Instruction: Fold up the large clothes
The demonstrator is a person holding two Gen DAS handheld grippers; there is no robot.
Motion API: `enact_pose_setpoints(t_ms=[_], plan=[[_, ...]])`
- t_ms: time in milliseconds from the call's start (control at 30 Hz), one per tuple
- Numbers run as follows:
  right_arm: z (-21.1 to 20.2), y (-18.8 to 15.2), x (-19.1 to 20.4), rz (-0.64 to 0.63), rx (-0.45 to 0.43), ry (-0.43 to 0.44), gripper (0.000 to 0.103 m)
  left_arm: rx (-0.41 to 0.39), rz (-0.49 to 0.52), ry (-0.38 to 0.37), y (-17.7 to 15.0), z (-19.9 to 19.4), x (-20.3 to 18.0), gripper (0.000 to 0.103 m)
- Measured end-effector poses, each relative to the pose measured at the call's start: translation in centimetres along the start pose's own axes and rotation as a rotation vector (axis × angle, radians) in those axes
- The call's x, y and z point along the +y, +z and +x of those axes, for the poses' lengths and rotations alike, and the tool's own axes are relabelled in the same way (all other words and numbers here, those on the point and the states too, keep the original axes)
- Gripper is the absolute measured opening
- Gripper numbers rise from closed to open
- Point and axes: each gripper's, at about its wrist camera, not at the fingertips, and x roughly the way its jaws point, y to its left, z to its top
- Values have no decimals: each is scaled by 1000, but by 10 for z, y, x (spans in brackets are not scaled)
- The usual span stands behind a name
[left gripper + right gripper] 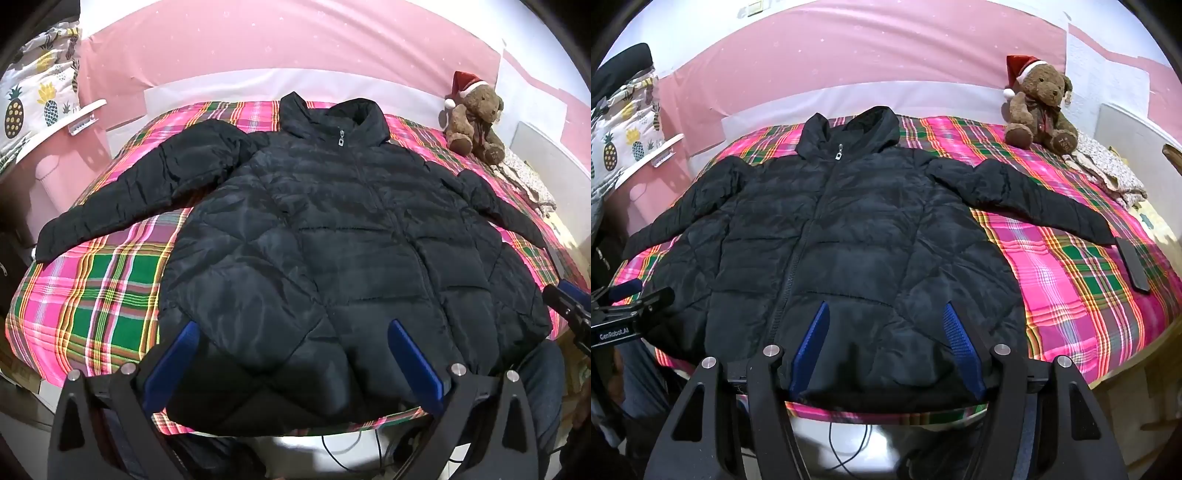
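The black puffer jacket lies spread flat and zipped on the plaid bed, sleeves out to both sides; the left hand-held gripper hovers with jaws wide open over the hem just ahead of it; the right hand-held gripper hovers likewise, jaws apart, gripping nothing; a teddy bear sits far beyond, to the right.

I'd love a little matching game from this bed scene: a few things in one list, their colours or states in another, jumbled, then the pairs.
Things:
1. jacket
2. teddy bear
3. bedspread
4. left gripper

States:
A. pink and green plaid
B. wears a red Santa hat
C. black, zipped, sleeves spread out
D. jaws wide open, holding nothing

Pairs: 1-C, 2-B, 3-A, 4-D
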Motion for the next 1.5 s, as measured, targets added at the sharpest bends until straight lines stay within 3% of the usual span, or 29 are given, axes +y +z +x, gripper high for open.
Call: enact_pose_setpoints(t_ms=[1500], plan=[[1, 1, 11, -5, 9, -1, 64, 5, -1, 1, -4, 5, 3, 103]])
